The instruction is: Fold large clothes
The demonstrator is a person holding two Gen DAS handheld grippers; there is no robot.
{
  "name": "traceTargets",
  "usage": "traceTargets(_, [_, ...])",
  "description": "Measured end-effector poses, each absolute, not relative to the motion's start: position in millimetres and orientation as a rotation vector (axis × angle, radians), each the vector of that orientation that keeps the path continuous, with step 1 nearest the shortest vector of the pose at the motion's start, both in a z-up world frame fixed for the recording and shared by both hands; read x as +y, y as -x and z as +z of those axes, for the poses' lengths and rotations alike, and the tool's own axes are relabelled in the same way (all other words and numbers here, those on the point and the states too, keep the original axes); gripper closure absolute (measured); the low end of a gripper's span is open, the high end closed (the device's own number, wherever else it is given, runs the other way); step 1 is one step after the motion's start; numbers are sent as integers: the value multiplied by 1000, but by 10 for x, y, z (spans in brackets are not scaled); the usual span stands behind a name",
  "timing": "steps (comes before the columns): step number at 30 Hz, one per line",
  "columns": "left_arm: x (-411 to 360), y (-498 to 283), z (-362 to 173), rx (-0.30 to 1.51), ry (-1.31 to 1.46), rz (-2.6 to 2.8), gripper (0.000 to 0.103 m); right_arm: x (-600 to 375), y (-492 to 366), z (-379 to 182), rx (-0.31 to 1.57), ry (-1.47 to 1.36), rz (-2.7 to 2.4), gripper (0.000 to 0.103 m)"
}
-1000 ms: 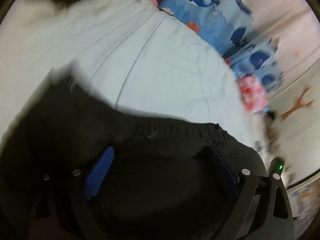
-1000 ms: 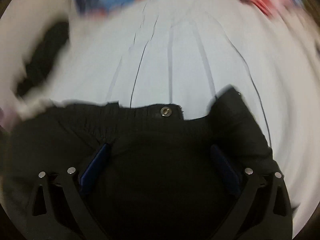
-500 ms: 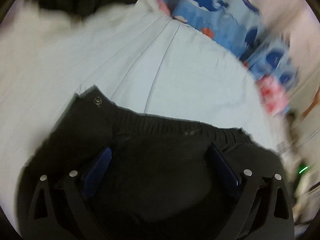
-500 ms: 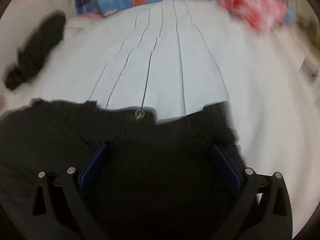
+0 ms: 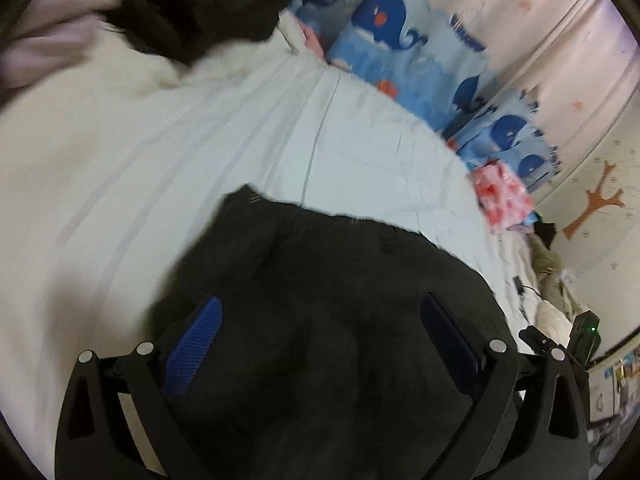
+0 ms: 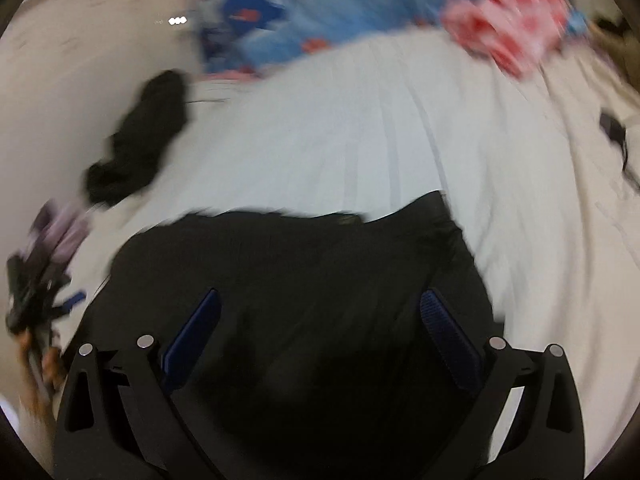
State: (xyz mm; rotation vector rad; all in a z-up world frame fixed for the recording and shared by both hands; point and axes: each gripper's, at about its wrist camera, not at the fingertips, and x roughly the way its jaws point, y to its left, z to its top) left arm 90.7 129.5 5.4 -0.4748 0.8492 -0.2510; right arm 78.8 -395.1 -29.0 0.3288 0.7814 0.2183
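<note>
Since a second ago my left tongs and right tongs, both spread wide, have drawn the black trousers back across the sheet; waistband released, fold unstarted.

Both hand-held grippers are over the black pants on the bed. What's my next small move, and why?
Probably lower both and close on the waistband. The left hand-held gripper and right hand-held gripper both stand open over the black pants, whose waistband edge lies just ahead on the white sheet, ungripped.
</note>
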Motion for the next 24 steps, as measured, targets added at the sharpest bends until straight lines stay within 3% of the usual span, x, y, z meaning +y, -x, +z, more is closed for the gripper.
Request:
traceTargets(4, [1718, -178, -137, 895, 633, -222, 8, -3536, 85, -188, 759, -149, 317, 7])
traceTargets(8, [1922, 280, -657, 990, 875, -218, 8, -2623, 627, -236, 771, 171, 457, 7])
traceTargets(13, [1670, 502, -788, 971, 982, -282, 8, -1557, 856, -410, 723, 582, 524, 7])
traceTargets(17, [1501, 592, -822, 978, 1085, -368, 8, -1025, 570, -763, 694, 860, 406, 7])
traceTargets(24, [1323, 520, -912, 1022, 1136, -396, 8, -1613, 35, -319, 767, 250, 419, 7])
